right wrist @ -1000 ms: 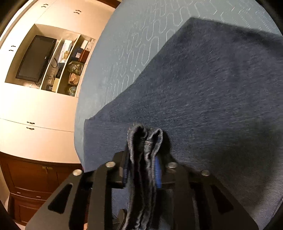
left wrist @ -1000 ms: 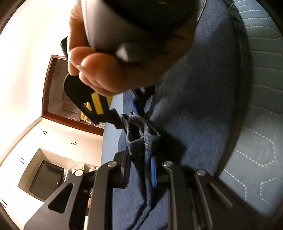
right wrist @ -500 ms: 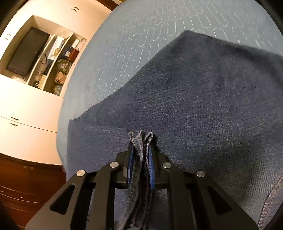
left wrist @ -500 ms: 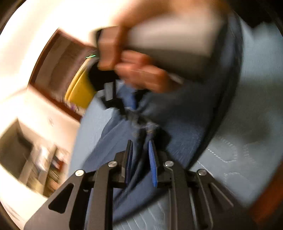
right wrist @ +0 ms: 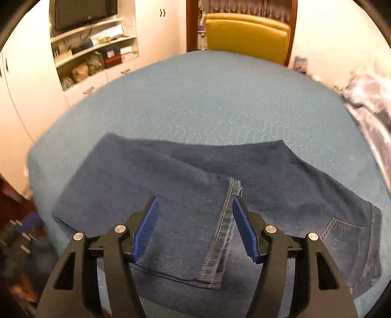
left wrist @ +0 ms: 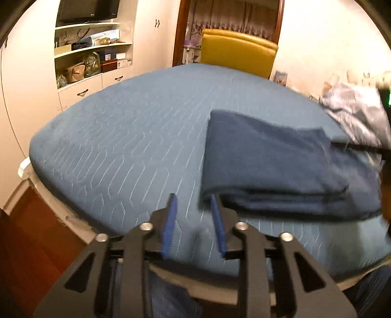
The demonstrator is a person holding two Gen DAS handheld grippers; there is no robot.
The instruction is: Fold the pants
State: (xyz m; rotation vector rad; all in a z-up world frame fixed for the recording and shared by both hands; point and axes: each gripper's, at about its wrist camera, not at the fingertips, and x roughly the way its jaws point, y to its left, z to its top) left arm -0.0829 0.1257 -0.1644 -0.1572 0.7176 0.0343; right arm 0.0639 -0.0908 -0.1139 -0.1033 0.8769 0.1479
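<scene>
A blue quilted bed (left wrist: 127,137) fills the room before a yellow chair (right wrist: 246,36) and shelves (left wrist: 92,51). Folded pants (right wrist: 185,195) lie on it. The right gripper (right wrist: 195,210) is opening wide above them, empty; the left gripper (left wrist: 191,205) stands narrow, holding nothing.

Room setting. Bed with blue quilted cover (left wrist: 136,137); yellow padded chair (left wrist: 238,52) behind it, before a dark wooden door frame (left wrist: 179,31). Left: cream built-in cupboards with open cluttered shelves (left wrist: 92,58) and a black television (left wrist: 86,9). Reddish wooden floor (left wrist: 29,234). Warm indoor light.
</scene>
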